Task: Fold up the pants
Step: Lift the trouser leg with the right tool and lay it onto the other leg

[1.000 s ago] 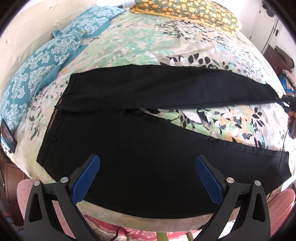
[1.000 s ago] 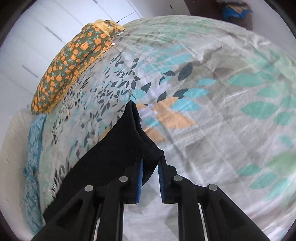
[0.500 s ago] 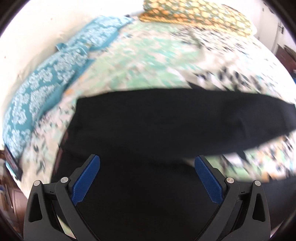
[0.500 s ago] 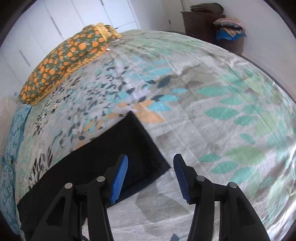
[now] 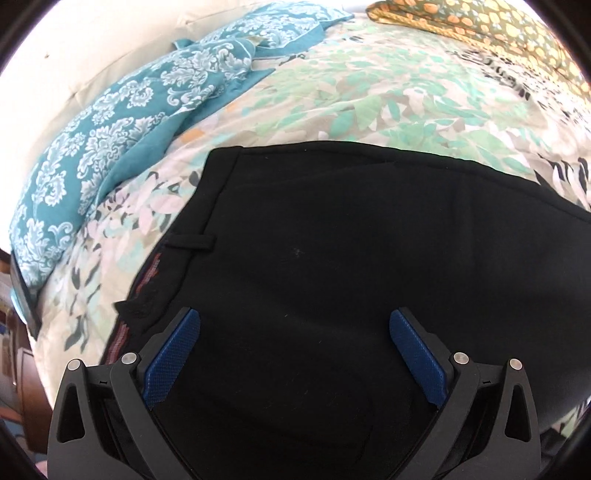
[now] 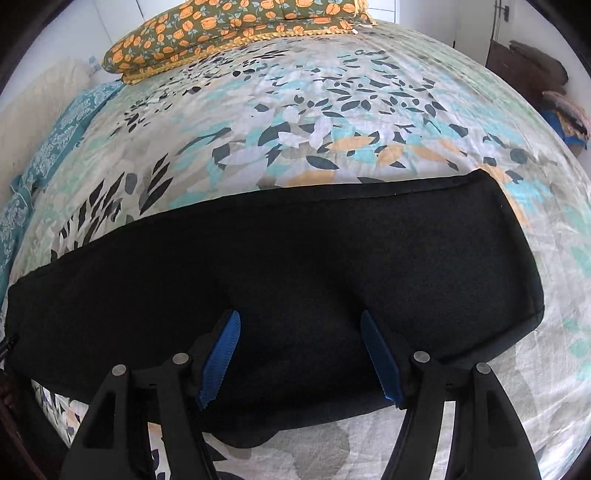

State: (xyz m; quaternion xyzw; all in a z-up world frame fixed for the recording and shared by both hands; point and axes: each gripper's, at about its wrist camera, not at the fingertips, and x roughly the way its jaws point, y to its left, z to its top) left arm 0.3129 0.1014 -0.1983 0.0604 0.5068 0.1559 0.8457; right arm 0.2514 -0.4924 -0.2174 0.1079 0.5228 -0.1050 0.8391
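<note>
My left tool [image 5: 294, 343] hangs over the black pants [image 5: 332, 266] with its 2 blue pads [image 5: 173, 354] spread wide and nothing pinched between them; only dark cloth lies beneath the gap. In the left wrist view the pants fill the lower and middle part of the frame, the waistband with a belt loop [image 5: 190, 242] at centre left, and a strip of reddish lining showing at the waist edge (lower left, just above my left pad). The pants lie flat on the bed [image 5: 388, 99], whose cover is printed with green, black and orange leaves. A teal patterned cloth [image 5: 122, 122] lies along the upper left, and an orange-flowered pillow [image 5: 491, 26] sits in the upper right corner.

My right tool [image 6: 300, 350] is over the leg end of the pants [image 6: 332, 266]; its jaws are opening, with no fabric gripped, the pads [image 6: 221, 354] clear of the cloth. In this view the legs run as 1 dark band from the left edge to the hem at the right of the frame, lying on the bed [image 6: 332, 110]. The same pillow [image 6: 229, 29] is at the top, the teal cloth [image 6: 55, 147] at the left edge.
</note>
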